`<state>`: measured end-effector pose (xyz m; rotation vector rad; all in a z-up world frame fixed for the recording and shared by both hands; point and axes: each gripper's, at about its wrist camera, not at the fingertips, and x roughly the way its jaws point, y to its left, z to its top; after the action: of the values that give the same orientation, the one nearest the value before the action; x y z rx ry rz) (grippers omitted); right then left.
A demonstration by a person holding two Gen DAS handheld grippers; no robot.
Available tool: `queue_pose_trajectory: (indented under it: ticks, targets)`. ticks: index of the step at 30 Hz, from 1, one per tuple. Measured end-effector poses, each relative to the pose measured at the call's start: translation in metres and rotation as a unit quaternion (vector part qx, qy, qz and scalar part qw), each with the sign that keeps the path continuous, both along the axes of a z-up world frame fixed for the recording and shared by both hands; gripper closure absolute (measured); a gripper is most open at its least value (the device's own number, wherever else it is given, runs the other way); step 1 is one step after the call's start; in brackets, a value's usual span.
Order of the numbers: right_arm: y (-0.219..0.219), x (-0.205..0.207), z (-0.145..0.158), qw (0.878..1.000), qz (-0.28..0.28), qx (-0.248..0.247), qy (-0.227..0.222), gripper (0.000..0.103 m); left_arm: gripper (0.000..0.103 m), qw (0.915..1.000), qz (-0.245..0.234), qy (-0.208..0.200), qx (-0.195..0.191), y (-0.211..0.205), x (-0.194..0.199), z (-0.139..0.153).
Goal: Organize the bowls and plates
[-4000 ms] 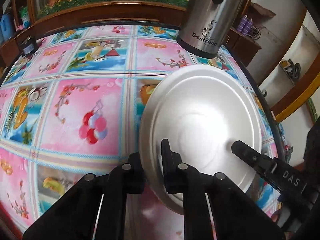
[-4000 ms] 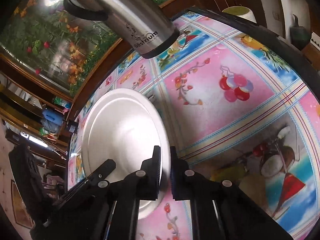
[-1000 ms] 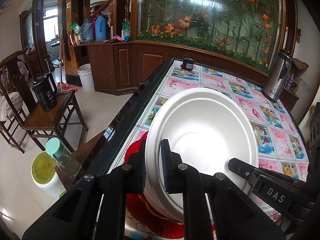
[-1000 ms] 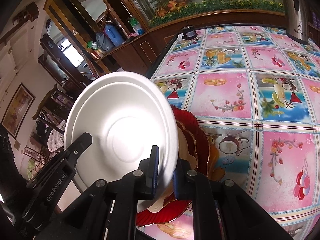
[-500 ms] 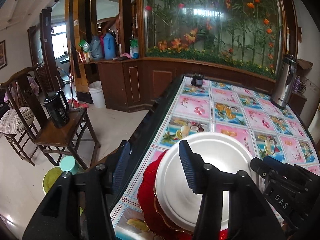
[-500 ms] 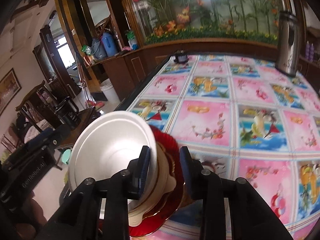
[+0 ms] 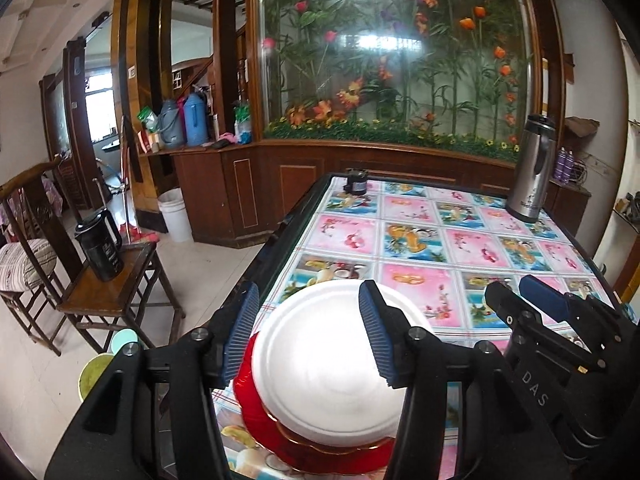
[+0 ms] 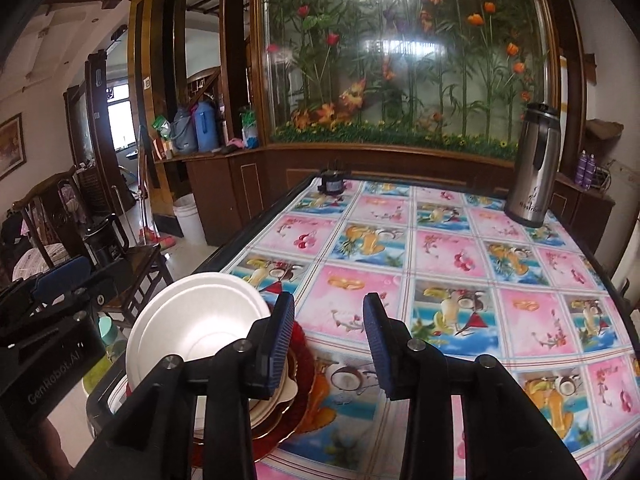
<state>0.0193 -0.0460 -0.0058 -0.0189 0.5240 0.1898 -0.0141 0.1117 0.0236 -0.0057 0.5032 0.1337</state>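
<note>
A large white plate lies on top of a stack with a red plate at the bottom, near the table's front left corner. It also shows in the right wrist view, over a cream dish and the red plate. My left gripper is open above the white plate, one finger on each side, holding nothing. My right gripper is open and empty, just right of the stack. The right gripper also shows in the left wrist view.
A steel thermos jug stands at the table's far right corner. A small dark jar sits at the far left edge. The table's left edge runs beside the stack. A wooden stool with a black kettle stands on the floor at left.
Both grippers carried the white plate from beside the thermos to the stack, set it on top and opened. Since half a second ago they have opened wider and drawn back.
</note>
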Motion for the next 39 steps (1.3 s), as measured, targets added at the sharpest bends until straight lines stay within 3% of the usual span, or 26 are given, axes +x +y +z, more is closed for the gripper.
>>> queue_pose_trajectory:
  ticks: [25, 29, 31, 33, 39]
  targets:
    - [-0.069, -0.005, 0.009, 0.998, -0.043, 0.036, -0.011, 0.065, 0.05, 0.9981, -0.047, 0.01, 0.038, -0.077, 0.006, 0.008]
    - [-0.089, 0.0, 0.007, 0.997, -0.061, 0.036, -0.007, 0.064, 0.037, 0.9973, -0.066, 0.014, 0.03, -0.099, 0.012, 0.008]
    - [-0.102, 0.003, 0.005, 0.997, -0.072, 0.035, -0.003, 0.062, 0.036, 0.9964, -0.078, 0.017, 0.028, -0.116, 0.018, 0.007]
    - [-0.117, 0.007, 0.003, 0.996, -0.088, 0.031, -0.002, 0.057, 0.027, 0.9954, -0.089, 0.022, 0.027, -0.132, 0.026, 0.003]
    - [-0.177, 0.027, -0.005, 0.988, -0.151, 0.009, 0.002, 0.045, 0.024, 0.9925, -0.112, 0.047, 0.017, -0.182, 0.059, -0.019]
